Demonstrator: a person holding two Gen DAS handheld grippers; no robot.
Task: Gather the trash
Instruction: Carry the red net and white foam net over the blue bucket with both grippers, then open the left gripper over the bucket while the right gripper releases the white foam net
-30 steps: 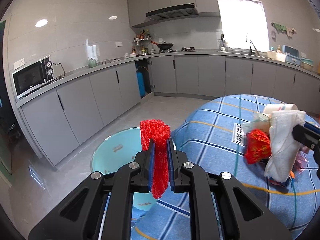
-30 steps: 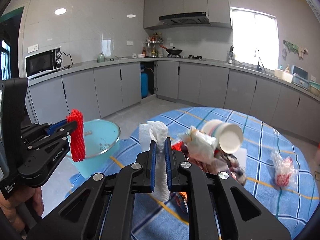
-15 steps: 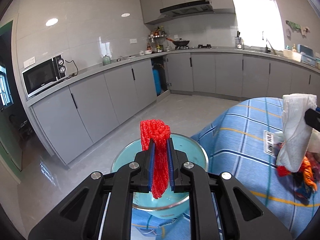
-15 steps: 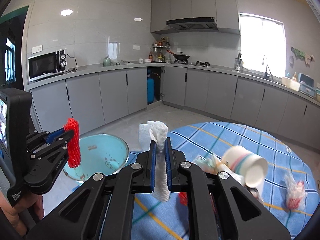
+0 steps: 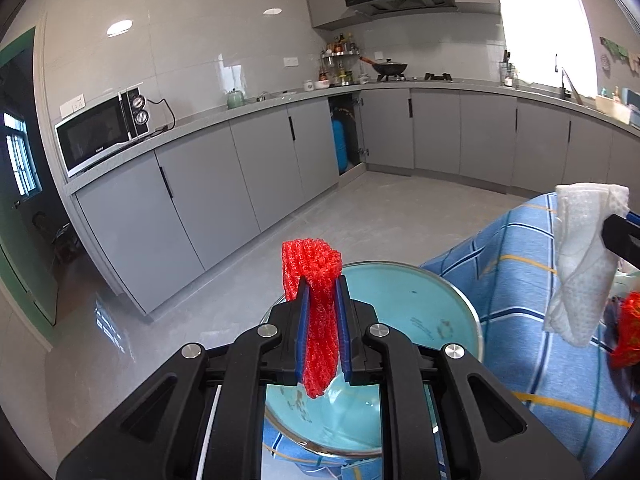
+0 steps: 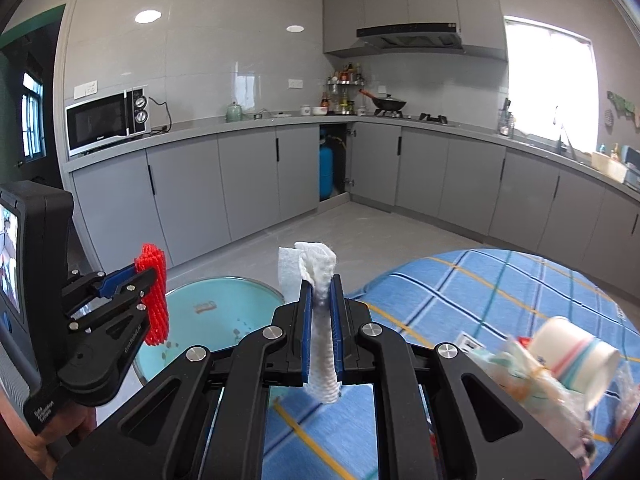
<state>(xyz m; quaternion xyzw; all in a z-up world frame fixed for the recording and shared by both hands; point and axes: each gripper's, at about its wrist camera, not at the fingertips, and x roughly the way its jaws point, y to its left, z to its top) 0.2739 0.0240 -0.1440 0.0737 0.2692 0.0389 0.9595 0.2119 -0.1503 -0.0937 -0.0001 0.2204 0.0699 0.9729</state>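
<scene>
My left gripper (image 5: pixel 321 312) is shut on a red foam net (image 5: pixel 314 280) and holds it over the near rim of a light blue basin (image 5: pixel 424 312). My right gripper (image 6: pixel 320 312) is shut on a white crumpled paper towel (image 6: pixel 316 280), held above the table edge beside the basin (image 6: pixel 216 312). The left gripper with its red net (image 6: pixel 154 300) shows at the left of the right wrist view. The towel (image 5: pixel 580 264) hangs at the right of the left wrist view. A pile of trash with a paper cup (image 6: pixel 572 356) lies on the table at right.
The round table has a blue checked cloth (image 6: pixel 480 292). Grey kitchen cabinets (image 5: pixel 248 176) run along the far walls, with a microwave (image 5: pixel 100 132) on the counter. Bare grey floor (image 5: pixel 360 216) lies beyond the basin.
Both grippers have moved left towards the basin, each keeping its hold. The trash pile has slid to the right of both views. The basin now looms larger under the left gripper.
</scene>
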